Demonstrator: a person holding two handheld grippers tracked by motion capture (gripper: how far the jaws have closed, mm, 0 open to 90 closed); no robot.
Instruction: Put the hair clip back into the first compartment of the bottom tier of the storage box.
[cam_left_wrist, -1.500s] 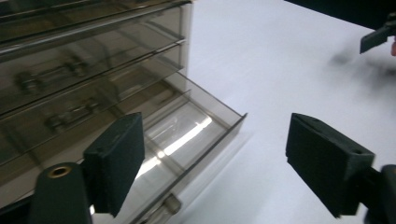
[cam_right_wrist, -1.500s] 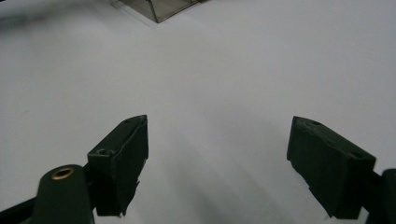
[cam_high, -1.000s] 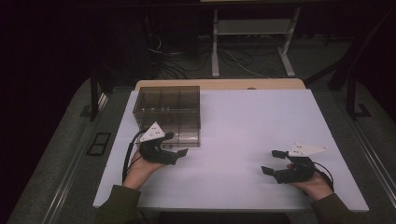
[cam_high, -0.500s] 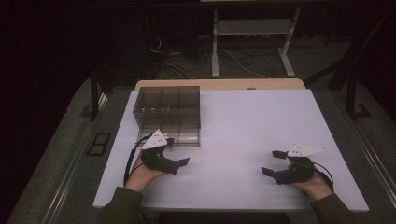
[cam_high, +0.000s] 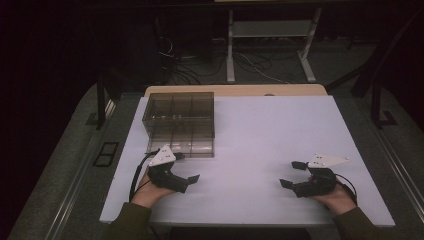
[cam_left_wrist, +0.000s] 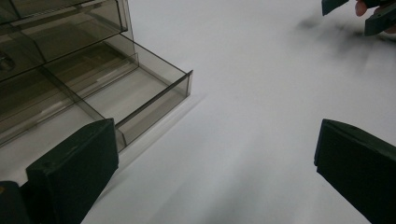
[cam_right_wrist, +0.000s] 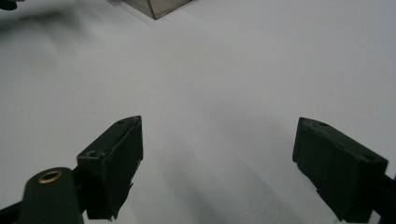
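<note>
Now both claws rest low over the white worktop (cam_high: 260, 130), each in one of the person's hands near the front edge. The left claw (cam_high: 187, 170) sits just in front of the smoky transparent drawer box (cam_high: 180, 112), which stands at the worktop's far left; its jaws have just been opening and now stand spread wide with nothing between them. In the left gripper view, the left claw (cam_left_wrist: 215, 163) frames bare white surface, while one drawer (cam_left_wrist: 140, 88) of the box is pulled out toward it, its front wall just beside the left jaw without clearly touching it; the drawer looks empty. The right claw (cam_high: 292, 174) lies well apart from the box, on the right side of the worktop, its jaws parted and gripping nothing. In the right gripper view, the right claw (cam_right_wrist: 217, 154) looks across the plain worktop, with a corner of the box (cam_right_wrist: 156, 7) at the top edge.
</note>
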